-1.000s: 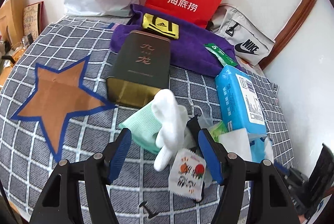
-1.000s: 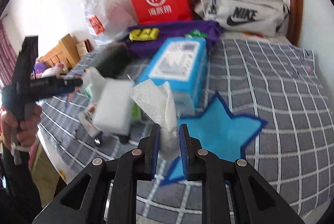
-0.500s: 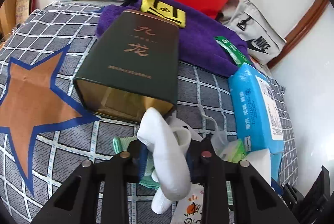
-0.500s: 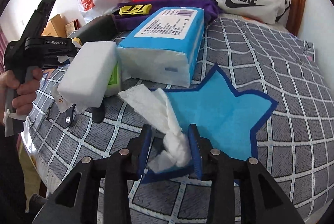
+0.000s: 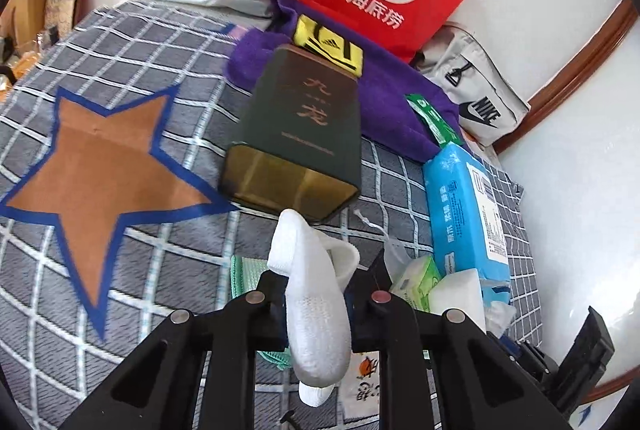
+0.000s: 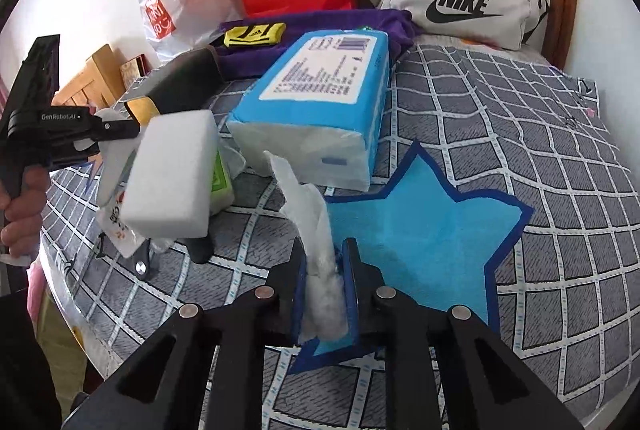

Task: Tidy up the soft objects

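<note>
Your left gripper [image 5: 316, 304] now pinches the white sock [image 5: 310, 294], where a second ago its jaws stood wide on either side of it. The jaws have just been closing, and the sock sits between them, its toe hanging below the fingers and its cuff standing up toward the dark green tin [image 5: 298, 133]. To the left, the brown star [image 5: 96, 169] on the checked bedspread [image 5: 168, 254] lies bare, so the sock looks caught but not yet sorted. The mint-green cloth [image 5: 244, 272] lies under the left finger, and you cannot tell whether it is caught as well. Just right of the sock sit a small green tissue pack [image 5: 418, 280] and a white sponge block [image 5: 456, 294], with the blue tissue pack [image 5: 466, 213] beyond them.

Further right, your right gripper [image 6: 326, 286] is clamped narrow on the crumpled white tissue [image 6: 316, 246], after briefly loosening half a second ago. The jaws have just been closing again, the tissue between them, and its free end stands up toward the blue tissue pack. The tissue hangs at the near left edge of the blue star [image 6: 424, 242], which appears to be its spot.

Both soft things are gripped, so the next step is likely carrying each to its star. At far left in the right view, your hand [image 6: 20, 205] holds the other tool's handle.
</note>
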